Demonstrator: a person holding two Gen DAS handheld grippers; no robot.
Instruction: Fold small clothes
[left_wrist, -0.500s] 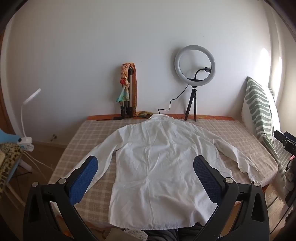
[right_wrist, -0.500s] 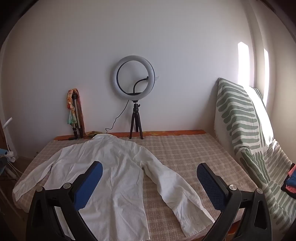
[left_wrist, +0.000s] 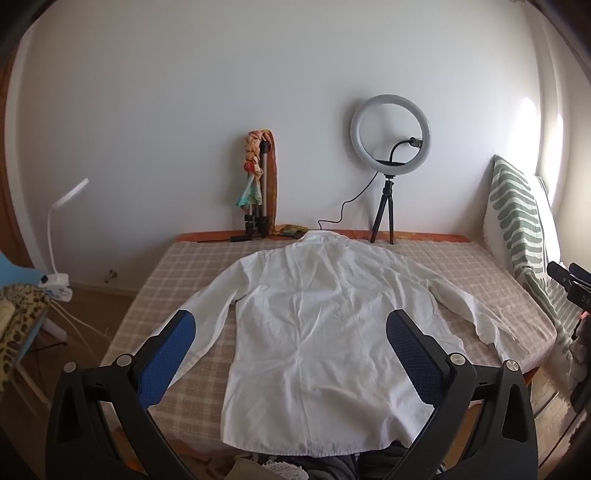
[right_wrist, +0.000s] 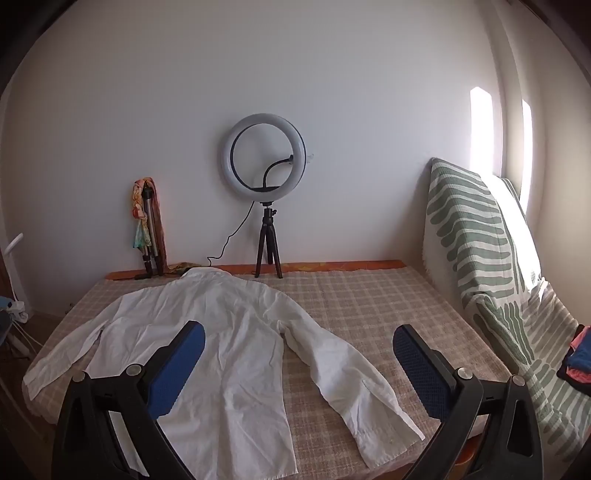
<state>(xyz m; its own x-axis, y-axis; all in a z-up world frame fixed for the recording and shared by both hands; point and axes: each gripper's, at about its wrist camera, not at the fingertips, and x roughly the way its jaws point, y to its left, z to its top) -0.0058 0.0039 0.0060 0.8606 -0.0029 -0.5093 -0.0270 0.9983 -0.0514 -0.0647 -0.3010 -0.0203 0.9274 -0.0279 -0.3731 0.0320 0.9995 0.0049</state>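
A white long-sleeved shirt (left_wrist: 317, 325) lies flat, back up, on the checked bed cover (left_wrist: 184, 273), collar toward the far wall and both sleeves spread outward. It also shows in the right wrist view (right_wrist: 229, 339), with its right sleeve (right_wrist: 354, 391) reaching toward the near edge. My left gripper (left_wrist: 291, 332) is open and empty, held above the shirt's lower half. My right gripper (right_wrist: 299, 347) is open and empty, held above the right sleeve and the shirt's side.
A ring light on a tripod (left_wrist: 388, 155) and a folded tripod with cloth (left_wrist: 258, 184) stand at the far wall. A striped green cushion (right_wrist: 476, 266) leans at the right. A white lamp (left_wrist: 59, 236) and a leopard-print item (left_wrist: 18, 317) are at the left.
Both views sit very slightly differently over the shirt; the shirt lies as before and both grippers stay open.
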